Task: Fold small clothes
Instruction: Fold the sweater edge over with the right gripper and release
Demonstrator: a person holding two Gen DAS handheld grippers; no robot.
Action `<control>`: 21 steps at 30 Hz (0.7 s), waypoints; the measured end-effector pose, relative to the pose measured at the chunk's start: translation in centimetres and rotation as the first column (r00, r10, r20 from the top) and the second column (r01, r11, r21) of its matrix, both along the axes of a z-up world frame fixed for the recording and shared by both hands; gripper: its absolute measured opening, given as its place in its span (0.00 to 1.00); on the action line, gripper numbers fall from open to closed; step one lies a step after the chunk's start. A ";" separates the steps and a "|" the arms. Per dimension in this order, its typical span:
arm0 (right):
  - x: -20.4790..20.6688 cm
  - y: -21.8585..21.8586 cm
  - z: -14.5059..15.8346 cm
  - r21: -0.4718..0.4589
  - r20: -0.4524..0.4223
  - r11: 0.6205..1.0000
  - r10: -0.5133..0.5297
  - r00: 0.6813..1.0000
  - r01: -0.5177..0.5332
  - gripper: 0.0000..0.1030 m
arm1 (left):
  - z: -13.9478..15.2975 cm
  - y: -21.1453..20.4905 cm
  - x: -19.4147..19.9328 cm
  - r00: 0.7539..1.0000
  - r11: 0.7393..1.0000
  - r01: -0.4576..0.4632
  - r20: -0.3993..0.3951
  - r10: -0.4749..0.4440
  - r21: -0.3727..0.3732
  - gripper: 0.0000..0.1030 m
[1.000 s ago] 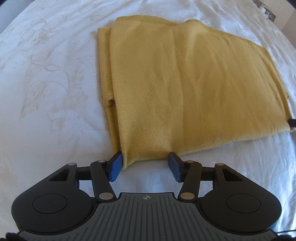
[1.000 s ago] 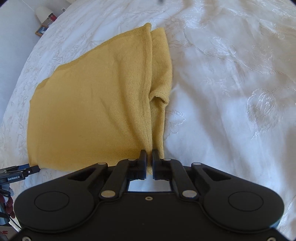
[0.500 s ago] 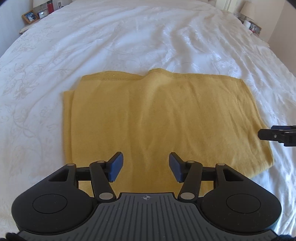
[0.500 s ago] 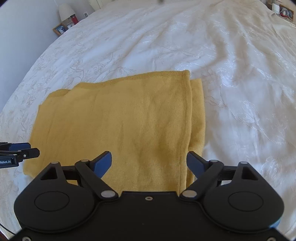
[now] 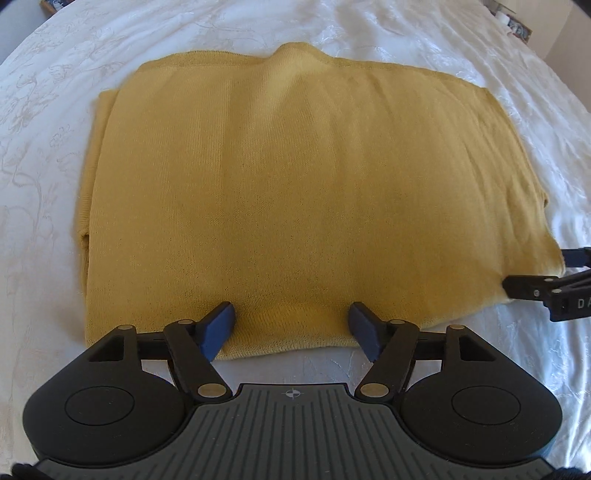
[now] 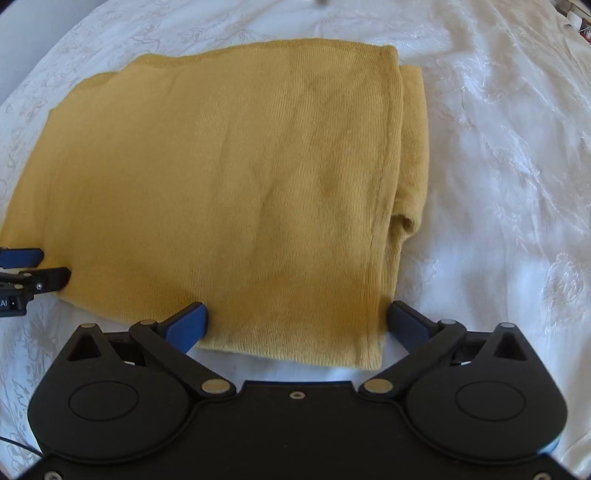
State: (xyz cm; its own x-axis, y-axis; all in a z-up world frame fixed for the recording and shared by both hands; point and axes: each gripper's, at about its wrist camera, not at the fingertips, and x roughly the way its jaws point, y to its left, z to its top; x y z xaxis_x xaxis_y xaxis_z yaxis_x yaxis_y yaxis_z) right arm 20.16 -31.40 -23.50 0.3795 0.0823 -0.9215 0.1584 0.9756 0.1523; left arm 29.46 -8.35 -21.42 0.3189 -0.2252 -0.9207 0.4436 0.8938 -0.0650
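A yellow knit garment (image 5: 295, 184) lies folded and flat on the white bedspread (image 5: 44, 155), with a narrow folded layer showing along its left side. My left gripper (image 5: 291, 326) hovers over the garment's near hem; its jaws are opening and only flat cloth lies under the gap. In the right wrist view the garment (image 6: 221, 177) shows its doubled fold at the right. There my right gripper (image 6: 295, 323) stands wide at the near hem beside the right corner, jaws still opening, gripping nothing. Each gripper appears at the other view's edge: the right gripper (image 5: 546, 291), the left gripper (image 6: 29, 273).
The embroidered white bedspread (image 6: 498, 166) spreads out on all sides of the garment. Small bedside objects (image 5: 513, 22) sit past the far right corner of the bed. A pale wall (image 6: 18, 44) rises at the far left in the right wrist view.
My right gripper was shut on the garment's near edge and has let go, spreading wide. The left jaws have widened too. Both grippers shifted along the near hem, and the garment now lies flat.
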 end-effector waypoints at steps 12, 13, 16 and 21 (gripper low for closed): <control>-2.6 -1.0 -0.4 0.029 0.059 0.999 -0.030 0.998 0.028 1.00 | -0.8 -1.1 0.2 0.999 1.000 0.030 -0.025 -0.030 -0.005 0.94; -2.8 -0.6 -0.6 0.024 0.064 0.999 -0.030 0.997 0.029 1.00 | -0.7 -1.6 0.4 0.998 0.999 0.040 -0.041 -0.040 0.003 0.93; -3.0 -0.7 -0.6 0.024 0.076 0.999 -0.025 0.997 0.023 1.00 | 0.7 -1.9 0.8 0.997 1.000 0.029 -0.078 -0.028 0.011 0.82; -3.9 -0.9 -0.8 0.044 0.103 0.999 -0.026 0.994 0.021 1.00 | 4.2 -3.2 2.6 1.000 1.000 0.007 -0.008 -0.008 -0.008 0.80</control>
